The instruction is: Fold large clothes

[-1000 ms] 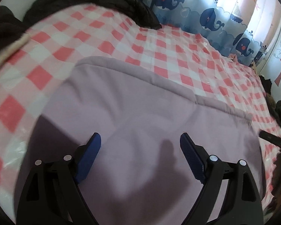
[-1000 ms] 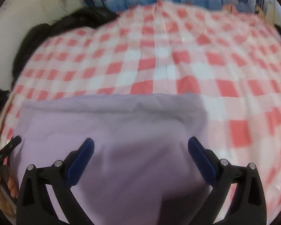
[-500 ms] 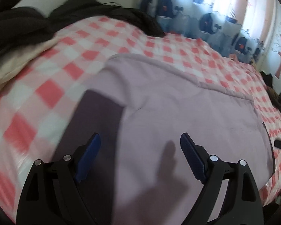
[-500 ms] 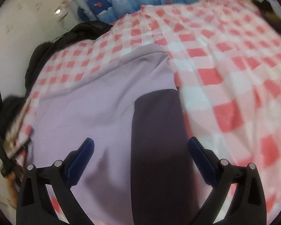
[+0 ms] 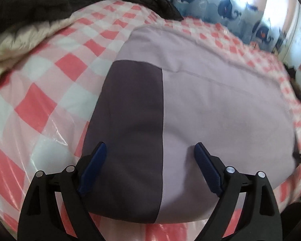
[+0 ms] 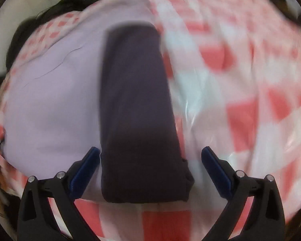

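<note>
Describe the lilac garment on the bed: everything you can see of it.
The lilac garment lies flat on the pink-and-white checked sheet, apparently already folded into a broad, rounded slab. It looks like soft, matte knit fabric, mostly smooth, with a seam line and a few faint creases. A dark grey-purple panel runs along one side edge. Both views look down on its near edge between open fingers; nothing grips it.
</note>
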The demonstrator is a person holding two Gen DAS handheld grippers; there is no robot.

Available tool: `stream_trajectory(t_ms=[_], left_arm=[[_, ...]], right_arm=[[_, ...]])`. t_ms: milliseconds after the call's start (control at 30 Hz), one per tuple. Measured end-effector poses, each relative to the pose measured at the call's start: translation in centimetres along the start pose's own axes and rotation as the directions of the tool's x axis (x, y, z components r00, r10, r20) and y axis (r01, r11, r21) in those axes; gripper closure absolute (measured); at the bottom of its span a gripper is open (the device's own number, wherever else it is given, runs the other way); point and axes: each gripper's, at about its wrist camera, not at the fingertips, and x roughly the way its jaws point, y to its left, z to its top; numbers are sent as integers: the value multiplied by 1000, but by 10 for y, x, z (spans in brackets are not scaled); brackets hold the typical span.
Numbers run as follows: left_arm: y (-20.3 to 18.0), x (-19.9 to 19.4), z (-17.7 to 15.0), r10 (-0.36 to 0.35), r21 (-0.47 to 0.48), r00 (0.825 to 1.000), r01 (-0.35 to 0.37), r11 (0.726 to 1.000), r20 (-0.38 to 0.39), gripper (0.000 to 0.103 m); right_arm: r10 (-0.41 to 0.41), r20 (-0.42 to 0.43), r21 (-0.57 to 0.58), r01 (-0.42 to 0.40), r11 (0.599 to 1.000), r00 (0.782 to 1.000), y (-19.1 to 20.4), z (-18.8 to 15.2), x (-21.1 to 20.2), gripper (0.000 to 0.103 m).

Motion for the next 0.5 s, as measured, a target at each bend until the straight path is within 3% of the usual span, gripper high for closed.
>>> stream_trajectory(t_ms=[33,67,100,133,167,233,267,300,333,367,433,467,500], left_arm=[[7,-4,0,-37,-43,999,38,998,14,18],[16,-10,-1,-92,-104,995,95,990,34,18],[28,-17,-4,-154,-172,986,162,972,60,18],[36,-23,-8,-204,-224,975,218,950,85,18],[47,-28,-13,-263,-282,958,285,916,114,18],[72,-36,-29,-382,-391,908,418,820,171,18],[82,-39,-37,-418,-438,889,456,775,187,18],[87,-41,-42,-443,-466,874,482,742,200,18],[95,-44,-48,-470,-503,856,509,699,213,18],[99,-47,-54,-485,-531,848,519,671,215,18],[102,-49,-62,-480,-569,858,489,661,180,14],[101,-49,-66,-468,-586,871,460,667,151,14],[100,-47,-69,-477,-593,868,457,663,136,14]], right_arm=[[-14,25,9,14,1000,1000,0,0,-7,7],[-72,106,-19,74,997,992,9,-1,-27,7],[-62,142,-39,68,997,988,14,-3,-37,7],[11,188,-71,3,998,982,24,-7,-54,7],[42,214,-91,-23,996,976,35,-14,-65,7],[153,200,-104,-134,985,968,46,-29,-73,7],[322,138,-66,-316,946,937,46,-37,-69,7],[442,111,-2,-444,896,890,41,-48,-65,7],[510,105,61,-517,854,854,38,-54,-60,7],[532,94,105,-539,836,842,37,-61,-54,7],[572,79,147,-577,804,817,35,-68,-39,7],[579,77,176,-583,793,812,35,-72,-35,7],[579,76,208,-581,787,812,32,-76,-31,7]])
